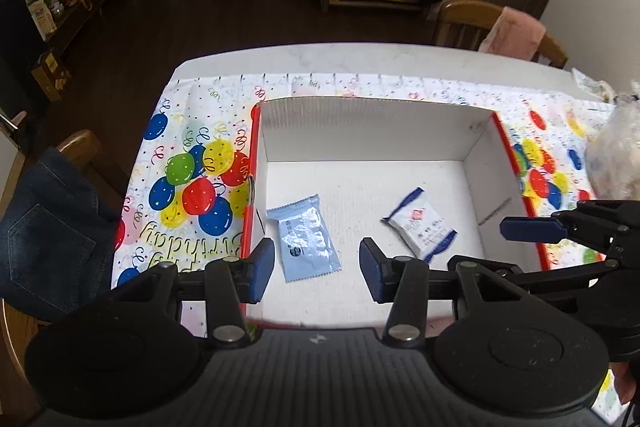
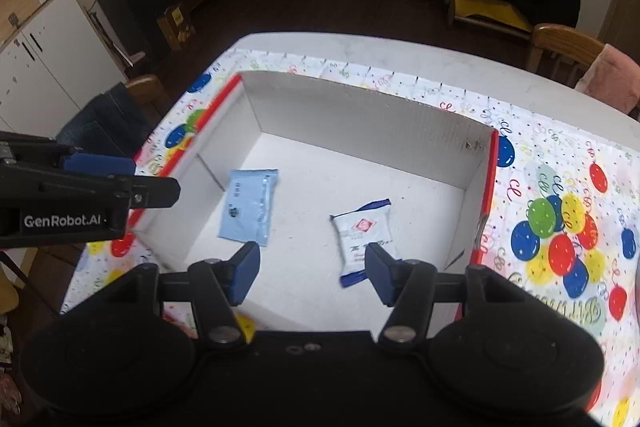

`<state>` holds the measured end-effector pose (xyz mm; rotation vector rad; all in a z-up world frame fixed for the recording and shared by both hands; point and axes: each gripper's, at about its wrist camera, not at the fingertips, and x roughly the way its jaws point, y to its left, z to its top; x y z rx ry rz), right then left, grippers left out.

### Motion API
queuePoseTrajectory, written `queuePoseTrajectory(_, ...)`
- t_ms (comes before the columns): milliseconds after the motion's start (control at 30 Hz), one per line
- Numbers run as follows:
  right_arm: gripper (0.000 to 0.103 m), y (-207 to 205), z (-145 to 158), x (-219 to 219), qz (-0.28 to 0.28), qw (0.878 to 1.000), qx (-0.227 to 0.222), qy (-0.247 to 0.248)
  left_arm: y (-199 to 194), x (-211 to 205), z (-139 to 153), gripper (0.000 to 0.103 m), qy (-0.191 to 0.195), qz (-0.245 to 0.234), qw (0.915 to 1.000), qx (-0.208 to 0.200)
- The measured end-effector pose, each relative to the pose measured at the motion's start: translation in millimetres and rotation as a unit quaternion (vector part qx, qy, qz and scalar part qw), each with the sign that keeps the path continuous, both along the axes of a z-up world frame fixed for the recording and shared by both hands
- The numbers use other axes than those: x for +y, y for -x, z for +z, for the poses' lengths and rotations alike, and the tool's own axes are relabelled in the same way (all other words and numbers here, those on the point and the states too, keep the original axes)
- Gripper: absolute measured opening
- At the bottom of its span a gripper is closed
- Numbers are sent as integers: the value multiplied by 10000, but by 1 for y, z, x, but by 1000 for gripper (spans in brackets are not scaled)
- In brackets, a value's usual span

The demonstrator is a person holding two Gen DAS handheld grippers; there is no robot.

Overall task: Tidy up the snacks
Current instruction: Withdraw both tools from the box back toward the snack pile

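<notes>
A white cardboard box with red outer sides point(image 1: 376, 123) point(image 2: 360, 115) sits on a balloon-print cloth. Inside lie a light blue snack packet point(image 1: 306, 237) point(image 2: 250, 205) at the left and a white packet with dark blue ends point(image 1: 422, 223) point(image 2: 362, 235) at the right. My left gripper point(image 1: 316, 269) is open and empty above the box's near edge, over the blue packet. My right gripper point(image 2: 308, 271) is open and empty above the near edge, its right finger over the white packet. Each gripper shows from the side in the other's view point(image 1: 532, 229) point(image 2: 100, 163).
A clear bag of snacks point(image 1: 616, 155) stands on the cloth at the right of the box. Wooden chairs stand at the table's far right point(image 1: 496, 27) and left point(image 1: 76, 155), the left one draped with jeans. The white table's far edge point(image 1: 360, 53) is beyond the box.
</notes>
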<state>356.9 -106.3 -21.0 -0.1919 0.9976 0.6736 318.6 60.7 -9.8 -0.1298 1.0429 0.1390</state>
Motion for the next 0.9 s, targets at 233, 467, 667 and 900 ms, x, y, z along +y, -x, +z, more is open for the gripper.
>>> queuePoseTrajectory(233, 64, 44, 21, -6, -131, 9993, -196, -273, 44, -3, 18, 46, -82, -267, 9991, -333)
queuePoseTrajectory(467, 71, 84, 31, -12, -147, 9981, -351, -480, 84, 0, 25, 51, -8, -432, 9976, -534)
queuePoseTrajectory(667, 79, 111, 33, -22, -258, 9969, -382, -642, 117, 5, 29, 61, 95, -507, 9960, -723)
queuePoseTrajectory(900, 87, 141, 28, -39, -431, 9948, -530, -760, 159, 10, 25, 67, 21, -361, 9943, -1004)
